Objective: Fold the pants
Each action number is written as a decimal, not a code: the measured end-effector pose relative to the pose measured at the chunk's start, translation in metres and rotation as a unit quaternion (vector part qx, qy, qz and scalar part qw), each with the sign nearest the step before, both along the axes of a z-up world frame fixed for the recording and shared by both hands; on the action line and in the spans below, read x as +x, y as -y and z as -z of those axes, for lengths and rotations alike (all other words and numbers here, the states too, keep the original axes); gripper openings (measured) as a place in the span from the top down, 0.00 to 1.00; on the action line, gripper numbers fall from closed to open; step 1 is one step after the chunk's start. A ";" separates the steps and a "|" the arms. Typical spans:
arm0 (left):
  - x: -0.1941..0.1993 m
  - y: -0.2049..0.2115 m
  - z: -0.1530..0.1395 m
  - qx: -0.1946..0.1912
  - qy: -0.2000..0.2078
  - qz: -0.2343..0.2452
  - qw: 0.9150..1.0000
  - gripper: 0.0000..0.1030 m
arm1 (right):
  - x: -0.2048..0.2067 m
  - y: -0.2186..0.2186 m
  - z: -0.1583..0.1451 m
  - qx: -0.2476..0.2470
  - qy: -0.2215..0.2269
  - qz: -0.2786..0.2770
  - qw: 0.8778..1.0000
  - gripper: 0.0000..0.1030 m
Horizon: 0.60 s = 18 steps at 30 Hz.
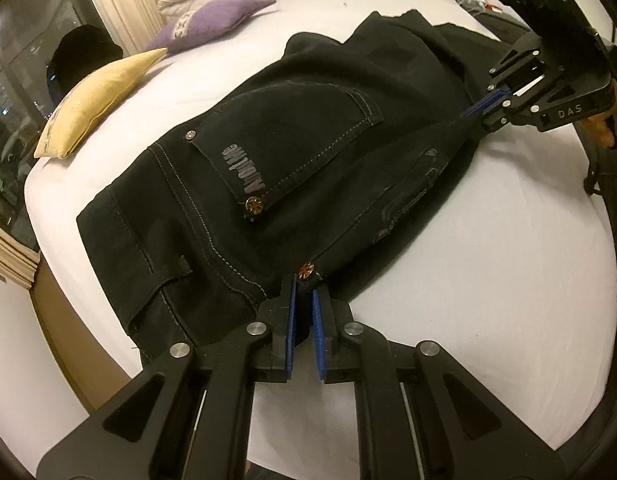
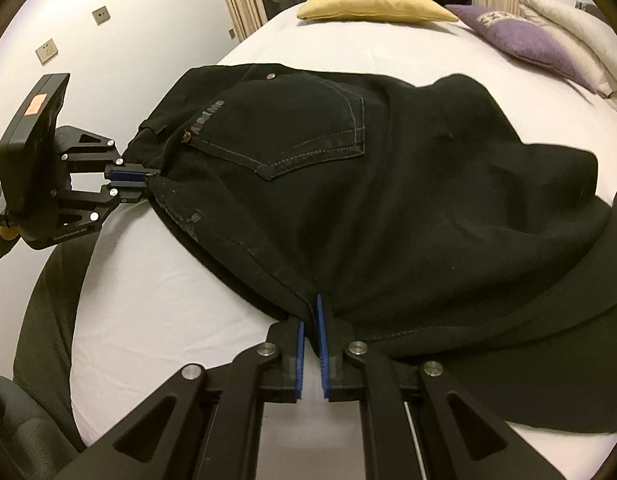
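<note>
The white bed (image 1: 488, 240) carries the black pants (image 1: 308, 140), folded lengthwise, back pocket up, their long axis running sideways across both grippers. The left gripper (image 1: 304, 304) is pinching the near edge at the waistband; the right gripper (image 2: 313, 320) is clamped on that same edge farther down the legs. Both tilt steeply down.

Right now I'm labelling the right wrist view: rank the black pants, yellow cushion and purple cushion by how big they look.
1. black pants, by far the largest.
2. yellow cushion and purple cushion look alike; the purple one is partly cut off by the white pillow, so unranked.
</note>
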<state>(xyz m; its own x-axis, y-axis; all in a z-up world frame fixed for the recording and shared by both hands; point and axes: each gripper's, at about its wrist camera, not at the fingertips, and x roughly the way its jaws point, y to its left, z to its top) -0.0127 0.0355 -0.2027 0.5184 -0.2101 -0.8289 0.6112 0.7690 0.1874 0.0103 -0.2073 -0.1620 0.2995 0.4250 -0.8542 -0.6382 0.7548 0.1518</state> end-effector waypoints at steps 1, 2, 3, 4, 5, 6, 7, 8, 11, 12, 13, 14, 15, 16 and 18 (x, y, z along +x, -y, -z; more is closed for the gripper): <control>-0.001 -0.002 -0.002 -0.006 0.000 -0.004 1.000 0.91 | -0.001 0.002 0.000 -0.001 0.000 0.001 1.000 0.91; -0.002 -0.003 -0.005 -0.013 -0.002 -0.008 1.000 0.90 | -0.001 0.004 0.001 -0.001 0.000 0.002 1.000 0.91; -0.005 -0.005 -0.008 -0.021 -0.004 -0.012 1.000 0.90 | 0.000 0.004 0.001 -0.002 0.003 0.003 1.000 0.91; -0.007 -0.008 -0.011 -0.026 -0.005 -0.016 1.000 0.90 | 0.000 0.004 0.001 -0.004 0.006 0.004 1.000 0.91; -0.009 -0.011 -0.013 -0.031 -0.007 -0.019 0.999 0.90 | 0.000 0.001 0.002 -0.004 0.008 0.004 1.000 0.91; -0.011 -0.014 -0.013 -0.032 -0.012 -0.022 0.999 0.90 | 0.000 -0.002 0.001 -0.004 0.009 0.005 1.000 0.91; -0.015 -0.018 -0.012 -0.030 -0.017 -0.026 0.999 0.90 | -0.001 -0.003 0.001 -0.006 0.011 0.005 1.000 0.91; -0.016 -0.023 -0.010 -0.031 -0.024 -0.030 0.999 0.90 | -0.001 -0.005 0.001 -0.009 0.013 0.004 1.000 0.91; -0.018 -0.034 -0.004 -0.022 -0.028 -0.058 0.998 0.90 | -0.006 -0.009 -0.006 -0.015 0.027 -0.002 1.000 0.91; -0.019 -0.039 -0.004 -0.025 -0.026 -0.069 0.997 0.90 | -0.007 -0.009 -0.008 -0.016 0.029 -0.004 0.999 0.91; -0.018 -0.047 -0.006 -0.035 -0.025 -0.085 0.995 0.90 | -0.008 -0.010 -0.010 -0.016 0.032 -0.006 0.999 0.91; -0.018 -0.052 -0.008 -0.042 -0.025 -0.096 0.994 0.90 | -0.009 -0.010 -0.011 -0.017 0.033 -0.006 0.999 0.91; -0.017 -0.058 -0.010 -0.052 -0.024 -0.108 0.993 0.90 | -0.009 -0.010 -0.011 -0.016 0.033 -0.006 0.999 0.91; -0.017 -0.063 -0.012 -0.061 -0.023 -0.120 0.991 0.90 | -0.009 -0.010 -0.011 -0.016 0.033 -0.006 0.999 0.91; -0.017 -0.073 -0.013 -0.071 -0.025 -0.148 0.986 0.90 | -0.009 -0.011 -0.011 -0.017 0.031 -0.006 0.999 0.91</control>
<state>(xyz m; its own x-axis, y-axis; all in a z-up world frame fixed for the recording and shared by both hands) -0.0293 0.1090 -0.1894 0.5328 -0.1717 -0.8286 0.3625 0.9311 0.0401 0.0013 -0.1965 -0.1515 0.3472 0.4005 -0.8480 -0.6543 0.7512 0.0869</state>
